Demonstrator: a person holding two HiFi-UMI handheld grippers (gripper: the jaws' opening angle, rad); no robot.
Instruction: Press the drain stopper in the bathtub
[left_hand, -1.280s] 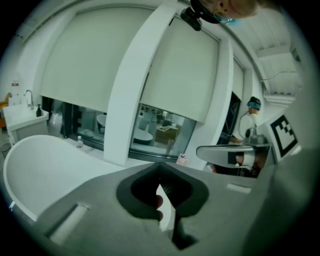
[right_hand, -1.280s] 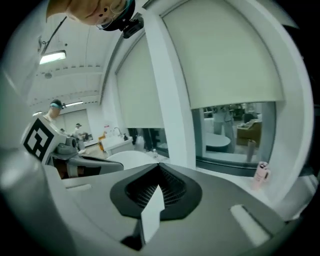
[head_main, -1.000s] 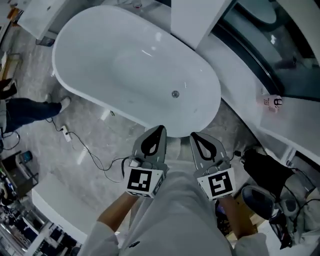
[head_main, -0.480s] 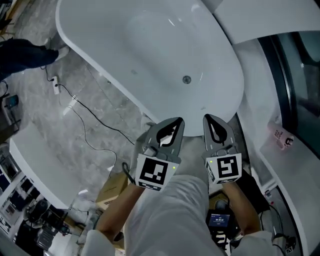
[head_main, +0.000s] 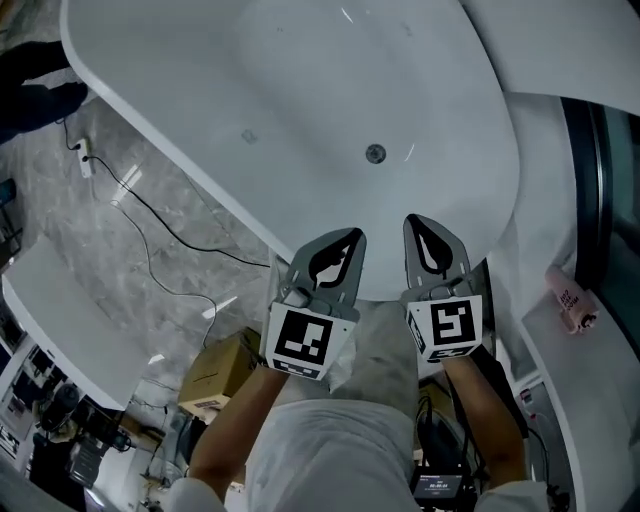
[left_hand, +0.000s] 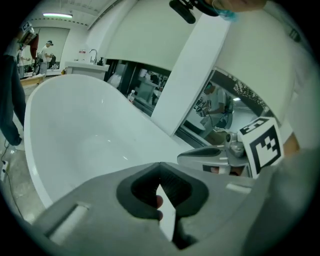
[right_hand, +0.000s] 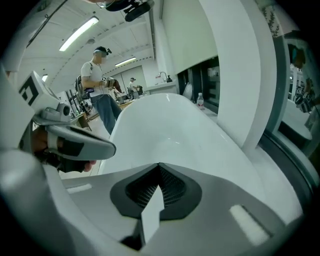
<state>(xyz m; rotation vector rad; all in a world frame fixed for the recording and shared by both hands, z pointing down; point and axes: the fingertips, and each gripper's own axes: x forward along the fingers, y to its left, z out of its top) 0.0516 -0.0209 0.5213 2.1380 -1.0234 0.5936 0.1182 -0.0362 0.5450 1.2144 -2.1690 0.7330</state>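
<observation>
The white oval bathtub (head_main: 200, 130) fills the top of the head view. Its round metal drain stopper (head_main: 375, 153) sits on the tub floor near the end closest to me. My left gripper (head_main: 350, 234) and right gripper (head_main: 419, 219) are held side by side over the tub's near rim, a short way short of the stopper. Both are shut with nothing between the jaws. The left gripper view shows its own tips (left_hand: 160, 164) meeting above the tub's basin (left_hand: 90, 140), and the right gripper view shows its tips (right_hand: 160, 166) likewise. The stopper is hidden in both gripper views.
A black cable (head_main: 150, 230) and a power strip (head_main: 84, 155) lie on the grey marble floor at left. A cardboard box (head_main: 215, 375) sits by my left arm. A pink bottle (head_main: 568, 298) stands on the white ledge at right. A person (right_hand: 97, 85) stands beyond the tub.
The head view has closed in on the tub, so the stopper lies nearer the grippers. Both grippers have stayed shut and side by side, now over the tub's rim.
</observation>
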